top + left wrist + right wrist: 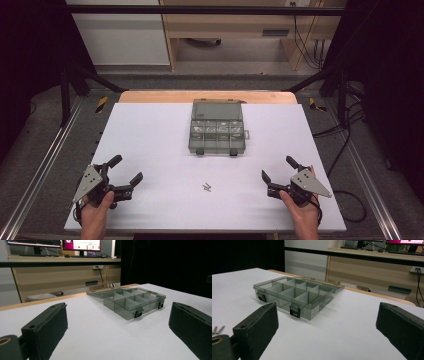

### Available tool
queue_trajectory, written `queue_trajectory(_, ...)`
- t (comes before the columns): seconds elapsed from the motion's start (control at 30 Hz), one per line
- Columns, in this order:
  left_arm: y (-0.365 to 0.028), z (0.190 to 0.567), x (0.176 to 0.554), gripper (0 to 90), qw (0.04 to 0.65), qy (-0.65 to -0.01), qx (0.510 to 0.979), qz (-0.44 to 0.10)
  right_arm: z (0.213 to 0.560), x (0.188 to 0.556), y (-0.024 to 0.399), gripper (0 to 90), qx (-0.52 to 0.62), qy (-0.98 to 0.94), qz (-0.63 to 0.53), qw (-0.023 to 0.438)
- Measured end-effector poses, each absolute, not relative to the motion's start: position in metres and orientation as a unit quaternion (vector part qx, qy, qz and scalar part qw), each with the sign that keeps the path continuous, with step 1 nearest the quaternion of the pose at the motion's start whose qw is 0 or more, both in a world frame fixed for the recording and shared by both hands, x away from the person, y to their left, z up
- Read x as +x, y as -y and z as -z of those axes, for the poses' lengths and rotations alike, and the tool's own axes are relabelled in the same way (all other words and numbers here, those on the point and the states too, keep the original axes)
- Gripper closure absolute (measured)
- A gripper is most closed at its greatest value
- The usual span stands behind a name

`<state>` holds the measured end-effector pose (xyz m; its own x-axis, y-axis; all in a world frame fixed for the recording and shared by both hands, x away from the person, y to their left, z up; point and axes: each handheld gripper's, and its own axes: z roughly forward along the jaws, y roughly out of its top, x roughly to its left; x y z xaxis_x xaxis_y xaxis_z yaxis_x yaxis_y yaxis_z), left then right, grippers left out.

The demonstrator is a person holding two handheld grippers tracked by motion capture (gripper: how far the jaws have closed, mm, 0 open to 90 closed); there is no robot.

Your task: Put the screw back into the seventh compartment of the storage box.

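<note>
A clear grey compartment box [216, 131] lies open on the white table [150, 135], lid folded back, two black latches at its near side. It appears ahead of the left gripper's jaws as the box [135, 302] and ahead of the right's as the box [294, 295]. A few small screws [207, 187] lie on the table between the hands; their tips, the screws [217, 329], show at the left edge of the right gripper view. My left gripper [126, 170] rests near the front left, jaws wide, nothing between them. My right gripper [278, 168] sits at the front right, equally open and empty.
The white table top ends in a wooden edge [207, 95] at the back. Black frame posts [65, 90] stand at both sides, cables [345, 135] trail on the floor at the right. A wooden desk [57, 275] with monitors stands beyond.
</note>
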<state>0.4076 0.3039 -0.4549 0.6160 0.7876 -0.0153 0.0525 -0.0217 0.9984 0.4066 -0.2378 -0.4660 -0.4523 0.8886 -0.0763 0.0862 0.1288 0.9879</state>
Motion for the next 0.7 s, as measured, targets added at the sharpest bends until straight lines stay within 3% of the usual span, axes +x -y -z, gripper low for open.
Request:
queue_trajectory(0.27,-0.304,0.455,0.407,1.9,0.623,-0.321,0.651,-0.291,0.465,0.404,0.232,6.4,0.361,-0.656,-0.546,0.376)
queue_trajectory(0.7,-0.303,0.457,0.408,1.9,0.618,-0.323,0.655,-0.291,0.441,0.405,0.203,4.3,0.368,-0.742,-0.470,0.305)
